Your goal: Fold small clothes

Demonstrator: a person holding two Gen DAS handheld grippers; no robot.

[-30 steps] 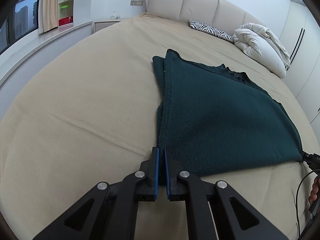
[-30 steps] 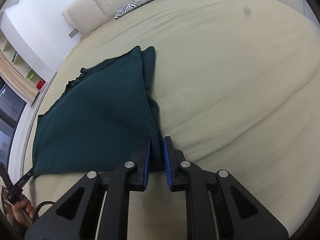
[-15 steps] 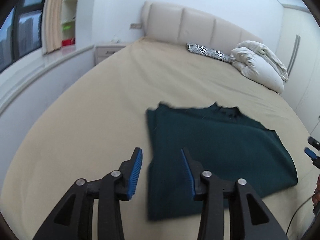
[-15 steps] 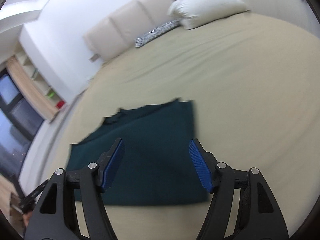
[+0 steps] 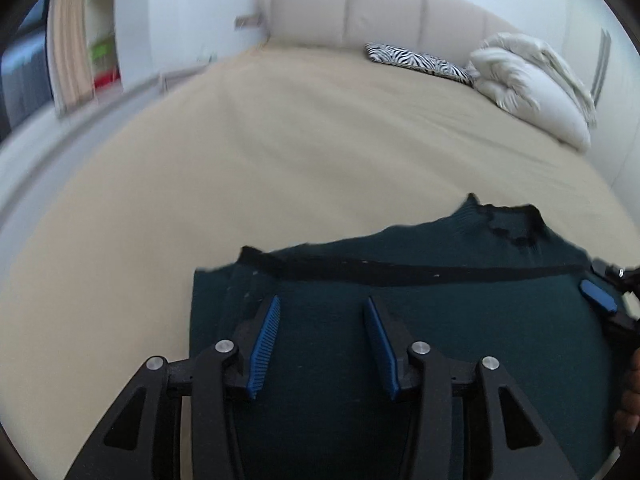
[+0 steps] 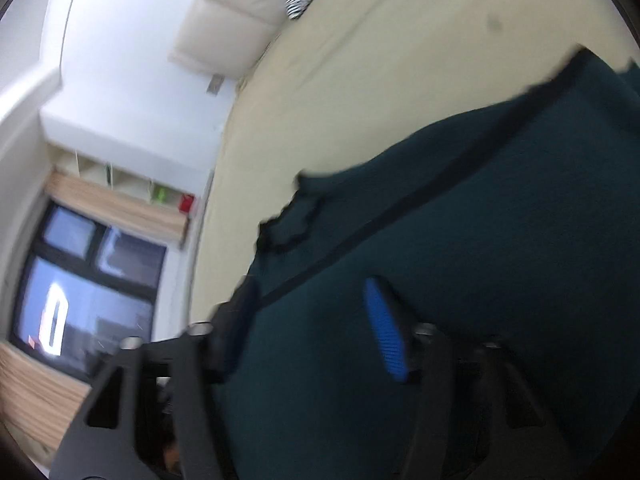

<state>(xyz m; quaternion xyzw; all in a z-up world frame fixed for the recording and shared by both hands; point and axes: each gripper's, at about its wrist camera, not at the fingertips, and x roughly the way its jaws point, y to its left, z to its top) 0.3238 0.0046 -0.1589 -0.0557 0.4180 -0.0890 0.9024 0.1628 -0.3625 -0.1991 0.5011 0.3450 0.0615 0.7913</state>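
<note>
A dark green knit garment [image 5: 460, 320] lies folded flat on the beige bed [image 5: 280, 152], a dark seam running across it. In the left wrist view my left gripper [image 5: 322, 308] hovers over the garment's left part. Its jaws are opening and the pads press on nothing. At that view's right edge a blue pad [image 5: 598, 297] of the right gripper shows over the garment's right side. In the blurred, tilted right wrist view my right gripper [image 6: 310, 292] is above the garment [image 6: 480, 260]. Its jaws are closing but still apart, with cloth below them.
A zebra-print pillow [image 5: 420, 62] and a white bundled duvet [image 5: 532, 88] lie by the padded headboard [image 5: 380, 12]. A window [image 6: 80, 280] and wall shelves [image 6: 160, 192] stand beside the bed. A person's hand [image 5: 630, 392] shows at the right edge.
Both grippers were shut on the garment's near corners, then let go and opened. They have since moved in over the garment, which now lies flat, and the right one has rolled.
</note>
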